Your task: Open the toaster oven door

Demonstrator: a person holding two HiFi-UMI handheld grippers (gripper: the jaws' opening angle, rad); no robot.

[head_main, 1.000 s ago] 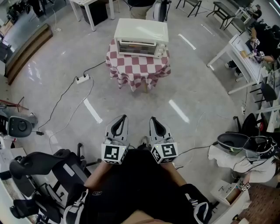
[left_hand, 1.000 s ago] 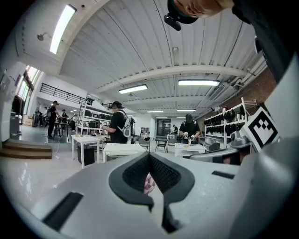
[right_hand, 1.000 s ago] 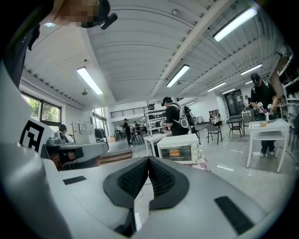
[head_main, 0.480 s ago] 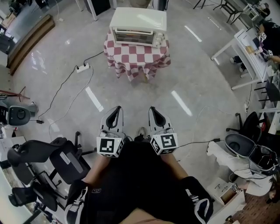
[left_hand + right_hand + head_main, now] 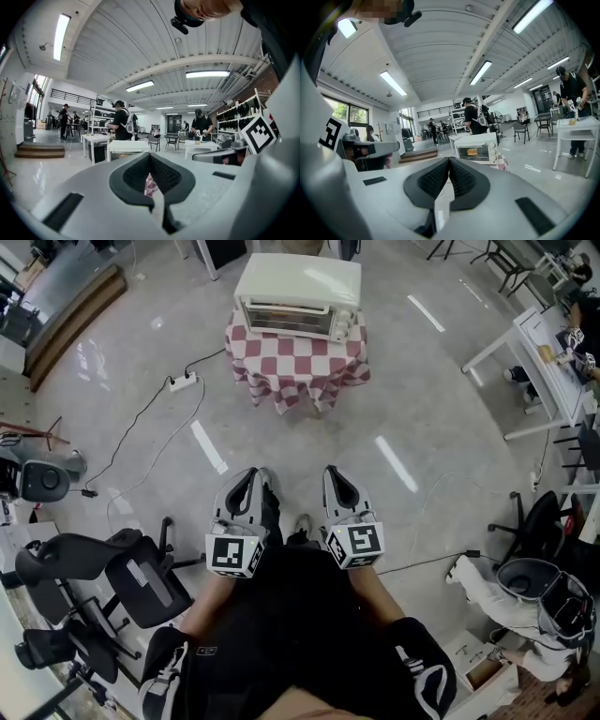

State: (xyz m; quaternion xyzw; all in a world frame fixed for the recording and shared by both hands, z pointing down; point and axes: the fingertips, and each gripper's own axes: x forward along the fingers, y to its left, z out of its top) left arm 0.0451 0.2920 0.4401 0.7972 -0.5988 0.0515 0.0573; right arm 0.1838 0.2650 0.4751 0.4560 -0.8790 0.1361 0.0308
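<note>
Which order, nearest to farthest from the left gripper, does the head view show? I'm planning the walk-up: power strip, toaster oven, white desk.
1. power strip, on the floor, ahead-left
2. toaster oven, straight ahead
3. white desk, far right

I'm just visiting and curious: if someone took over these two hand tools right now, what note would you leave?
Left gripper: shut, empty, held in front of the person.
Right gripper: shut, empty, beside it.
Toaster oven: on the checkered table ahead, across the floor; door closed.
Done: nothing yet.
Left: walk up, grasp the door, pull it open.
</note>
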